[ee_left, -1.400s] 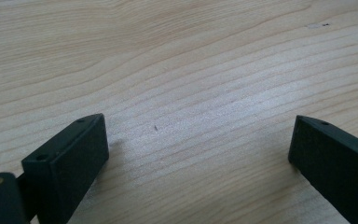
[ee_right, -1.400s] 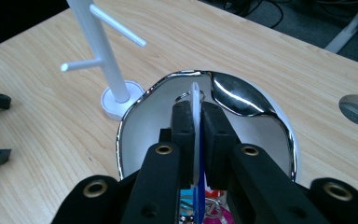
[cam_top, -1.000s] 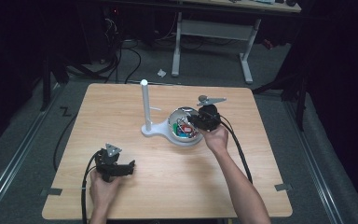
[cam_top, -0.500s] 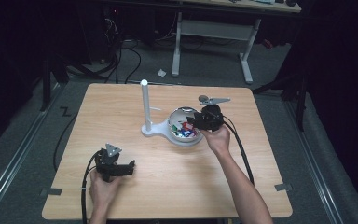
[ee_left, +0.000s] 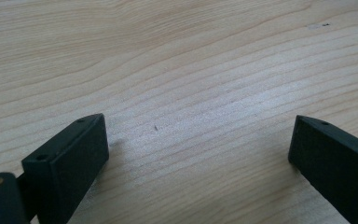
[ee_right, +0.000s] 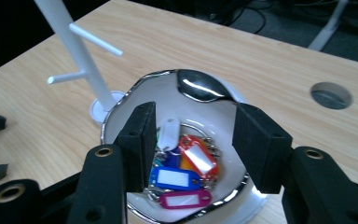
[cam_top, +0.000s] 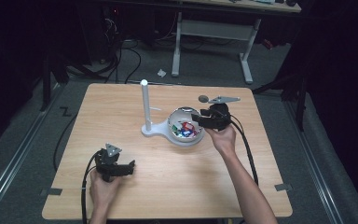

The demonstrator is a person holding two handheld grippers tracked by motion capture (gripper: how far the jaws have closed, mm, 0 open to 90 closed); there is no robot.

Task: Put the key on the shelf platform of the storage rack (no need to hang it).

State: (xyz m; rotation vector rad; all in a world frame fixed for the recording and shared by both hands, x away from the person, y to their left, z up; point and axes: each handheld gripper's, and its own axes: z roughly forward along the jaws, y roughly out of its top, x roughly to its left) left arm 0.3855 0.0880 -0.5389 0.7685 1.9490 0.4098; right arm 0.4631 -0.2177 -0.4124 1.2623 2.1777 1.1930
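The right gripper [ee_right: 193,135] hangs over the white, chrome-rimmed bowl [cam_top: 184,140]; its jaws have just been opening and now stand half apart with nothing gripped. The coloured plastic key tags [ee_right: 186,170] lie heaped in the bowl below. The white pegged stand [cam_top: 146,108] just beside the bowl carries no tag, so by my judgement the hanging has yet to begin. The left gripper [cam_top: 119,169] rests well apart on the wooden table [cam_top: 121,102], jaws wide and empty.
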